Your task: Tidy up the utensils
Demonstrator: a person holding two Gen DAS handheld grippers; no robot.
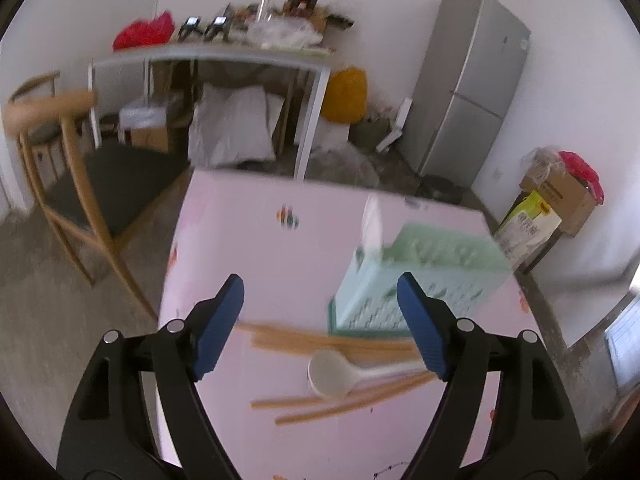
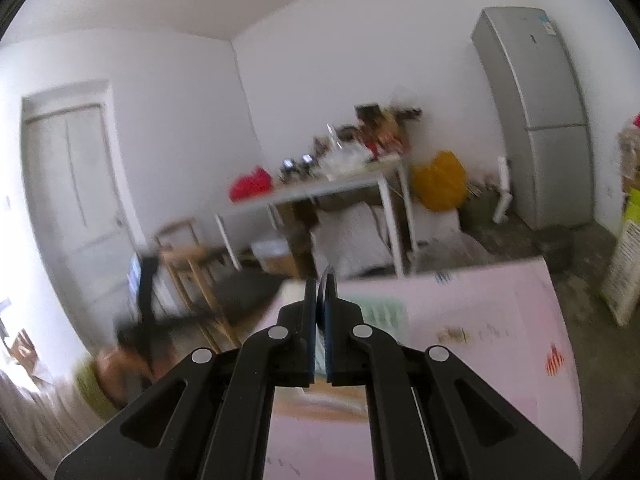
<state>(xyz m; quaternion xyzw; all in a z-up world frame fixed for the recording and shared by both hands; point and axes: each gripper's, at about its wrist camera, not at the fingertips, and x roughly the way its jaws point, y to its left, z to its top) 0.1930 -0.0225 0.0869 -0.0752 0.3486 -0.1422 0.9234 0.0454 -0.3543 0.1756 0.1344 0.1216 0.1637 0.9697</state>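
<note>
Pink tabletop [image 1: 256, 248] fills the left wrist view: chopsticks [image 1: 320, 342] and a spoon [image 1: 332, 372] lie at 6 o'clock, just beside the green basket [image 1: 420, 276] at 3. Left gripper [image 1: 320, 312] hangs wide, empty; a blind sweep could scatter the sticks.

Right wrist view: right gripper [image 2: 320, 320] is pinched nearly closed on a thin utensil [image 2: 329, 280], type unclear. A thin grip could slip above the basket [image 2: 380, 312].

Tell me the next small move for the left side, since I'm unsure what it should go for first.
Probably lower the left hand-held gripper onto the white spoon: its jaws are open and empty above it, and the spoon lies on top of the loose chopsticks beside the green basket. The right hand-held gripper is already shut on something thin.
</note>
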